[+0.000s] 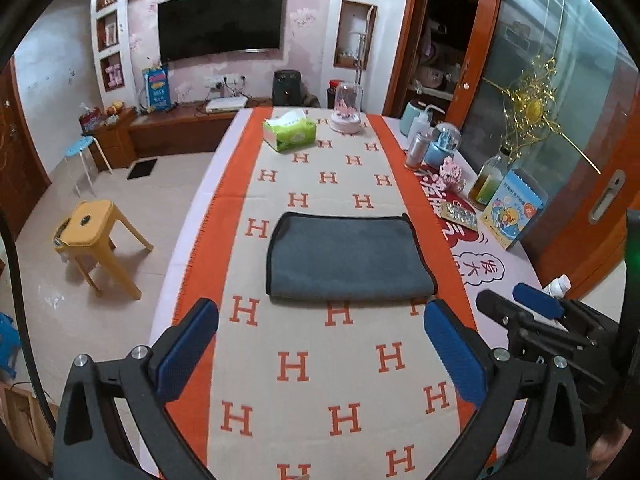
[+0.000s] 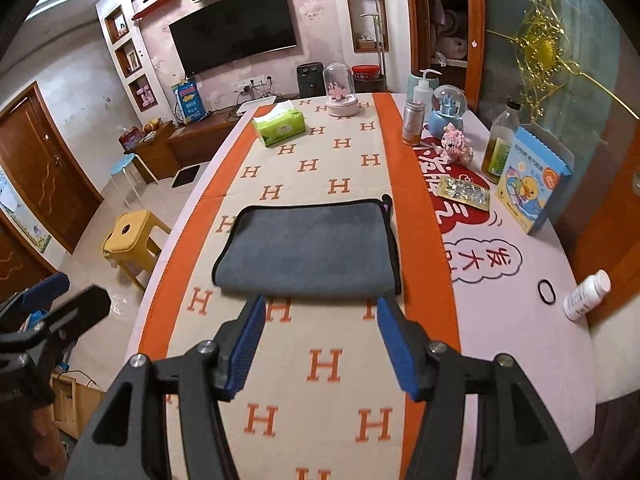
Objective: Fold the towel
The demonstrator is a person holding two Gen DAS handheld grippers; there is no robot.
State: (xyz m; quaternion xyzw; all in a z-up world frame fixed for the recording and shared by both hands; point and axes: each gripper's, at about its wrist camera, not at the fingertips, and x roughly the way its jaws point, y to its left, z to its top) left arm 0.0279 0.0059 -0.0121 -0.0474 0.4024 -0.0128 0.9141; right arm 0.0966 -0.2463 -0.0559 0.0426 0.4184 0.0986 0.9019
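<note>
A grey towel (image 1: pixel 348 258) with black trim lies folded flat in a rectangle on the orange and beige H-patterned cloth (image 1: pixel 316 364); it also shows in the right wrist view (image 2: pixel 308 248). My left gripper (image 1: pixel 320 316) is open and empty, above the cloth just short of the towel's near edge. My right gripper (image 2: pixel 320 312) is open and empty, its fingertips close to the towel's near edge. The right gripper also shows at the right edge of the left wrist view (image 1: pixel 520 308).
A green tissue box (image 2: pixel 280 126) and a pink glass dome (image 2: pixel 340 88) stand at the far end. Bottles (image 2: pixel 500 144), a snow globe (image 2: pixel 448 108), a blue box (image 2: pixel 532 184) and a white bottle (image 2: pixel 586 294) line the right side. Yellow stool (image 2: pixel 134 240) on the floor left.
</note>
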